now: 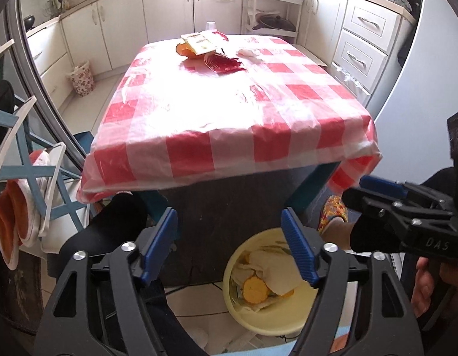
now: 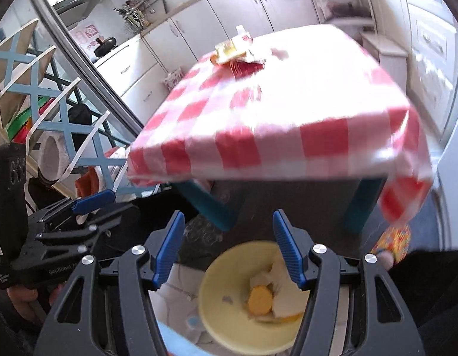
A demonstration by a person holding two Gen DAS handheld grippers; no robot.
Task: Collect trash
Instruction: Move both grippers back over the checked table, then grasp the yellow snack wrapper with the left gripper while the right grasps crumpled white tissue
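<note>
A pale yellow bin [image 1: 258, 317] [image 2: 223, 320] stands on the floor below both grippers, holding white paper scraps and an orange round piece [image 1: 254, 289] [image 2: 260, 298]. My left gripper [image 1: 229, 246] hangs open above its left rim with nothing between the blue pads. My right gripper [image 2: 226, 246] is open over the bin too, also with nothing in it. On the far part of the red-checked table [image 1: 199, 154] [image 2: 258, 148] lies a heap of trash: a red wrapper [image 1: 226, 63] [image 2: 246, 66], a yellowish packet [image 1: 200, 43] [image 2: 229, 49], an orange piece [image 1: 184, 51] and a white crumpled scrap [image 1: 248, 54].
The table edge overhangs the bin, with teal legs [image 1: 309, 190] beneath. A blue lattice rack [image 1: 27, 160] with cloths stands at the left. White cabinets [image 1: 169, 9] line the back. A patterned slipper [image 1: 332, 210] rests on the floor at the right.
</note>
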